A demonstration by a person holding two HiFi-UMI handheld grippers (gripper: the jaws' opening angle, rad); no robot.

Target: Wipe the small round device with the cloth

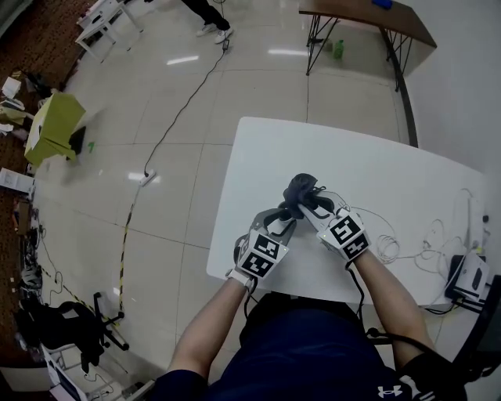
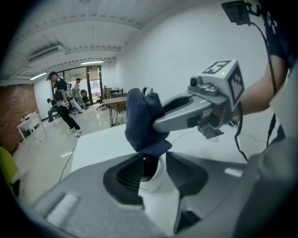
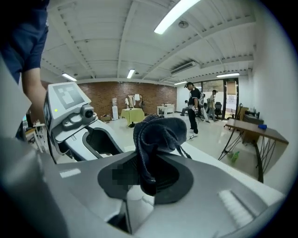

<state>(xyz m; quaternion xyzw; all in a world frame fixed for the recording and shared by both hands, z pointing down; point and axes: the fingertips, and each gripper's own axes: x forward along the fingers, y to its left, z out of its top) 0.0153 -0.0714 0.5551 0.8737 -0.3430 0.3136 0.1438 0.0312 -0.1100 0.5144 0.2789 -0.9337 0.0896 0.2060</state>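
Large open-plan lab or test workspace, indoors. Pale glossy tiled floor (image 1: 258, 86); white worktable (image 1: 407, 180) with loose white cables (image 1: 391, 247) near one end. Black cable (image 1: 188, 98) trails across the floor to a power strip (image 1: 147, 178); striped hazard tape (image 1: 123, 251) runs on from it. Brick wall (image 3: 107, 95) at far end, strip lights (image 3: 179, 18) on a white ceiling. Wooden desk (image 1: 368, 16) on black metal legs; people (image 3: 192, 109) standing by glass doors (image 3: 228, 97)

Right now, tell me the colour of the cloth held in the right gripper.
Dark navy blue. The cloth shows best in the left gripper view.
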